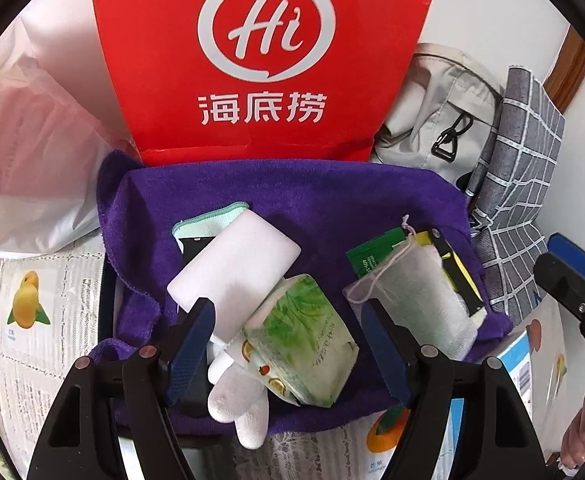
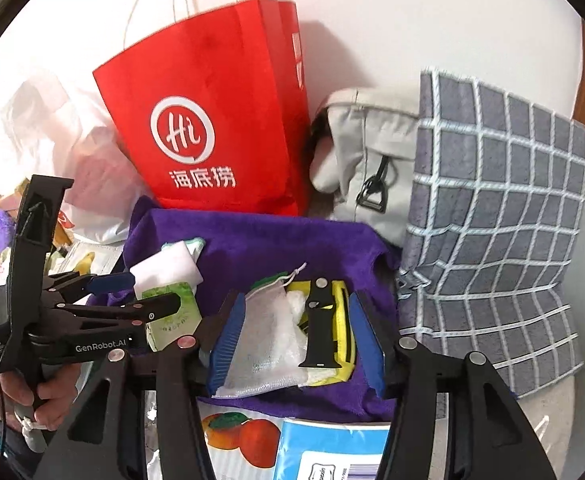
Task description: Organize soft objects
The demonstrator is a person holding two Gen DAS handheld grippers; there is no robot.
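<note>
A purple towel (image 1: 312, 200) lies spread in front of a red paper bag (image 1: 260, 60). On it rest a white sponge block (image 1: 236, 264), a green tissue pack (image 1: 304, 344) and a white glove (image 1: 236, 400). My left gripper (image 1: 288, 344) stands open around the pack and the glove, its pads apart from the pack. Further right lie a white mesh pouch (image 2: 268, 336), a black watch strap (image 2: 318, 320) and a yellow item (image 2: 342, 320). My right gripper (image 2: 297, 342) brackets these three, open, pads close beside them. The left gripper (image 2: 144, 292) also shows in the right wrist view.
A pale backpack (image 2: 364, 152) and a grey checked cloth (image 2: 492, 208) stand right of the towel. A white plastic bag (image 1: 32, 152) is at the left. A fruit-printed sheet (image 1: 44, 312) and a blue-white box (image 2: 332, 452) lie in front. A hand (image 2: 48, 396) holds the left gripper.
</note>
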